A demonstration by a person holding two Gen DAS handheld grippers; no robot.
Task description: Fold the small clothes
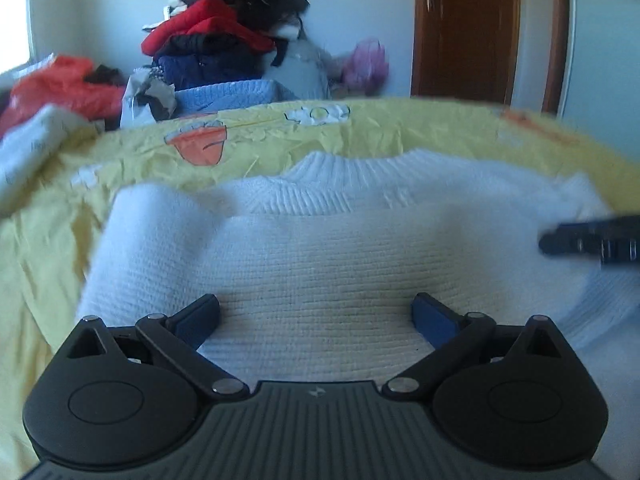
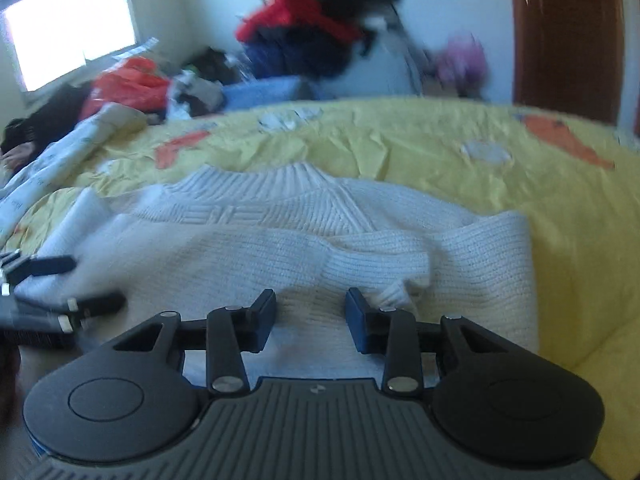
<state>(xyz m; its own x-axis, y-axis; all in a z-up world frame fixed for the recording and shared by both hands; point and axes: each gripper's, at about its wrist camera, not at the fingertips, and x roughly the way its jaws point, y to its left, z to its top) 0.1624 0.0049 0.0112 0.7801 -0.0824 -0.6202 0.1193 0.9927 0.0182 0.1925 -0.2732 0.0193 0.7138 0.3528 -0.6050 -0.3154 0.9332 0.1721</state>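
While the white sweater [image 2: 280, 248] lies on the yellow sheet [image 2: 460, 160], a clothes heap [image 1: 224, 32] crowds behind; left gripper [image 1: 316, 316] spread wide, right gripper [image 2: 310, 312] parted, both pinching nothing.

The yellow bedspread [image 2: 460, 136] lies bare beyond the white sweater's [image 2: 256, 236] collar and off its right edge, so there is open room to pass there. On the left a rolled white blanket [image 2: 60, 152] crowds the bed's edge. Along the far side a tall pile of clothes [image 1: 224, 36] and a red bag [image 1: 68, 84] block the way near the wall.
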